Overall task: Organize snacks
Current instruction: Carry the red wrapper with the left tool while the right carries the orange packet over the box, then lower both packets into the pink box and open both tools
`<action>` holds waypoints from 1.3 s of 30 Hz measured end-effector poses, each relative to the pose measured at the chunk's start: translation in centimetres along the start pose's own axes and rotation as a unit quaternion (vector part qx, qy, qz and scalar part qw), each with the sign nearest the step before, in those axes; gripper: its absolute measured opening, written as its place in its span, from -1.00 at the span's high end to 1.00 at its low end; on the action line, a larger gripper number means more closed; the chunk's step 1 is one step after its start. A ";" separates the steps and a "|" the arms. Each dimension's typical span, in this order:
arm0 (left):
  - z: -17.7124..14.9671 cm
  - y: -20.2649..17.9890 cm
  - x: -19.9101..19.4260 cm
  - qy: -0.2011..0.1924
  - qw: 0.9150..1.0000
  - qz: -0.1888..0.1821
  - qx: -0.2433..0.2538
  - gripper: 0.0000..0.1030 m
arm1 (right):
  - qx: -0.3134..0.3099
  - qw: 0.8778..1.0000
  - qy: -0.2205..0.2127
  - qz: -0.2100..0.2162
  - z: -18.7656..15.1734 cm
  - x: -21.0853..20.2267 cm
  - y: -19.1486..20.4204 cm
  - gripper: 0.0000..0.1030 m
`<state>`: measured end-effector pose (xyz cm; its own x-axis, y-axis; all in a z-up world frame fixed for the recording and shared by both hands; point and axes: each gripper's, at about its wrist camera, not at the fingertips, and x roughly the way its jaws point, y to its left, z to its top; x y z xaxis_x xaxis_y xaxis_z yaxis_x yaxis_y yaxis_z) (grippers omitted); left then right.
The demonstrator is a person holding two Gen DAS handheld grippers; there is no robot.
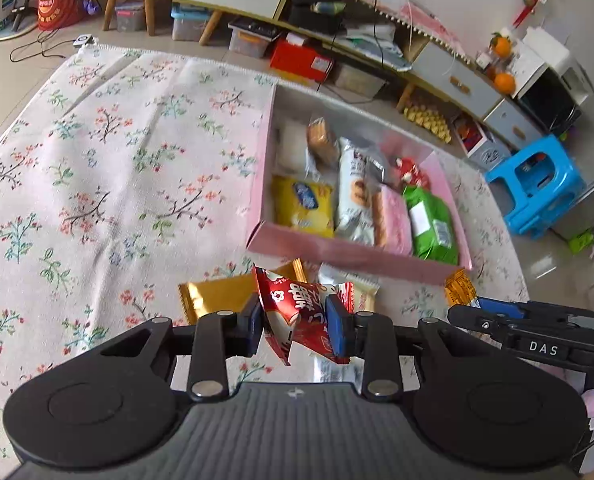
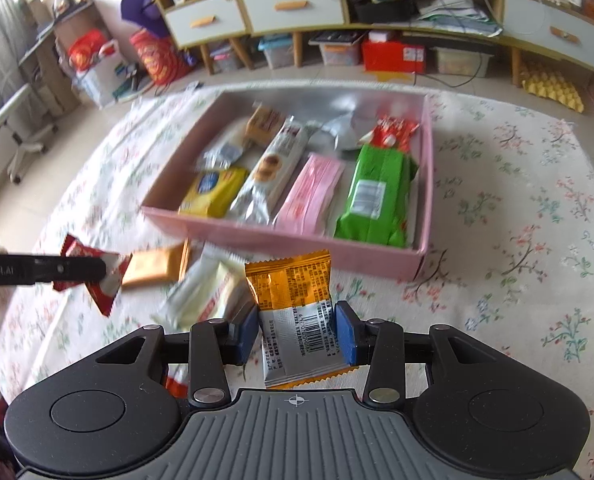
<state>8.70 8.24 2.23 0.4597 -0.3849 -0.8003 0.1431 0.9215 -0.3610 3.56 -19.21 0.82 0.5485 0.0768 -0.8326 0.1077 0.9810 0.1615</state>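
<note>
The left gripper (image 1: 299, 330) is clenched on a red snack packet (image 1: 297, 312), its blue pads (image 1: 339, 330) pressing the crumpled wrapper from both sides, so the packet hangs clear of the floral rug (image 1: 97, 184). The right gripper (image 2: 297, 334) is grasping an orange snack packet (image 2: 293, 284) by its silver barcode end (the printed back faces the camera), pinched between its own blue pads (image 2: 347, 336).

Just beyond both grippers, on the rug, lie the loose snacks: a gold packet (image 1: 217, 294) to the left and a white packet (image 2: 205, 296) next to it, both close against the near wall of the pink box (image 2: 377, 254). In the right wrist view the left gripper shows at the left edge, with the red packet beside the gold one.

Farther out, the pink box sits open on the rug, already holding a row of snacks along its near side: a yellow bag (image 2: 213, 192) at the left, then a long silver biscuit pack (image 2: 273, 172), a pink pack (image 2: 311, 194) and a green pack (image 2: 377, 196) at the right. Behind these lie smaller packets, among them a red one (image 2: 393, 132) in the far right corner.

Beyond the box stands a low cabinet (image 2: 293, 4) with grey drawers, storage bins beneath it, and a blue stool (image 1: 537, 184) off to the right.
</note>
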 end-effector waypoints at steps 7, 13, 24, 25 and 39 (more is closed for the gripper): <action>1.6 -0.9 0.8 -0.019 1.000 -0.011 -0.014 0.42 | 0.053 0.998 -0.025 0.005 1.9 -0.3 -1.5 0.23; 2.9 -1.9 2.1 -0.033 0.999 -0.014 -0.019 0.42 | 0.091 0.995 -0.044 0.013 3.4 0.3 -2.2 0.23; 4.2 -4.1 5.8 -0.040 0.999 -0.002 -0.020 0.42 | 0.145 0.987 -0.057 0.032 5.1 2.7 -2.3 0.23; 4.2 -4.4 6.1 -0.039 0.999 0.001 -0.017 0.42 | 0.148 0.987 -0.058 0.032 5.1 2.9 -2.3 0.23; 4.2 -5.0 7.2 -0.024 0.999 0.021 -0.001 0.38 | 0.163 0.985 -0.049 0.023 5.3 4.5 -2.9 0.22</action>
<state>15.02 1.12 0.30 0.5071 -0.3427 -0.7908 0.1211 0.9368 -0.3283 10.13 -22.62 -0.61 0.6347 0.0870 -0.7678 0.3329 0.8659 0.3733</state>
